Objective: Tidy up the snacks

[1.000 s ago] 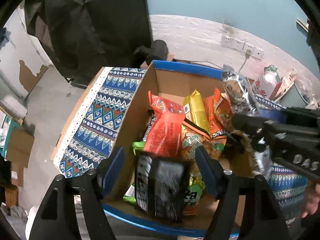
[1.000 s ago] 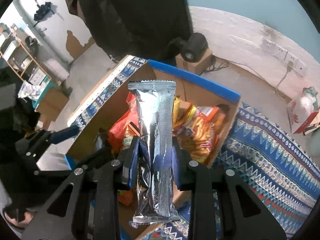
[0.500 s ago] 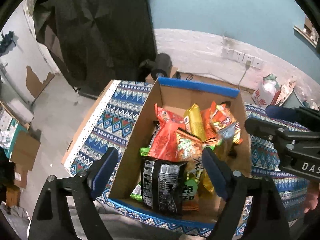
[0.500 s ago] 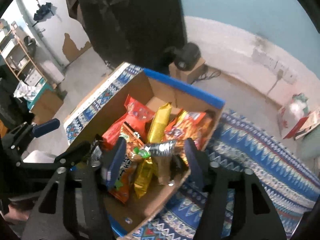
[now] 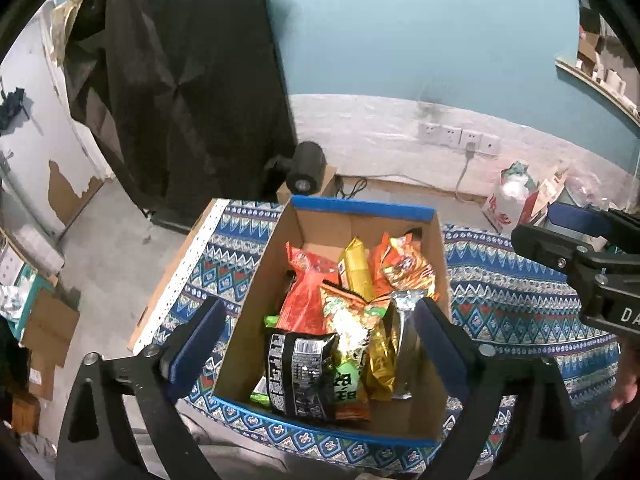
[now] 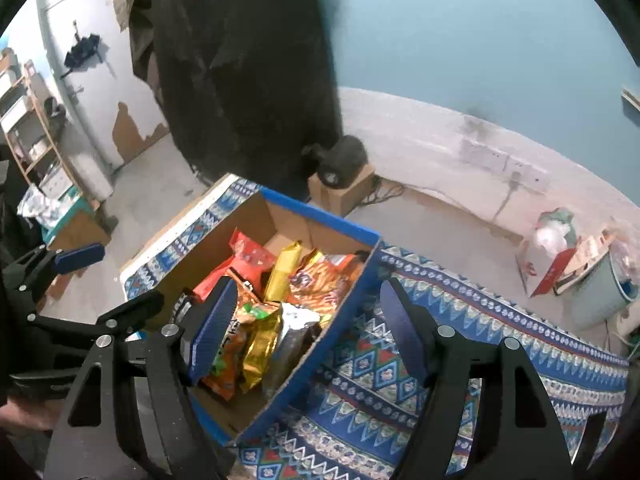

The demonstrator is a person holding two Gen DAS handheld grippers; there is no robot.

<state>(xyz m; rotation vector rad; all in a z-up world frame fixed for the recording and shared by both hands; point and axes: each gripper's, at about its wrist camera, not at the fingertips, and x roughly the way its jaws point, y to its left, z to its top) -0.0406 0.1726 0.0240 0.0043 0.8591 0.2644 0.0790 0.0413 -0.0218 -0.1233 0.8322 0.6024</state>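
Observation:
A cardboard box with a blue rim (image 5: 362,205) (image 6: 362,276) stands on a blue patterned cloth (image 5: 516,276) (image 6: 460,304). It holds several snack packets: a red one (image 5: 304,292), a gold one (image 5: 356,272), orange ones (image 5: 408,264), a black one (image 5: 298,372) and a silver packet (image 5: 402,344) (image 6: 294,328) near the right wall. My left gripper (image 5: 316,344) is open and empty above the box's near end. My right gripper (image 6: 308,336) is open and empty above the box's right wall; it also shows at the right of the left wrist view (image 5: 580,260).
A black lamp on a small cardboard box (image 5: 306,168) stands behind the table. A dark curtain (image 5: 180,80) hangs at the back left. Bags and a red-white carton (image 6: 560,256) lie on the floor at right. Wall sockets (image 5: 460,138) are behind.
My right gripper opened and let the silver packet drop into the box, then drew back up and right. My left gripper rose and backed away from the box, still open.

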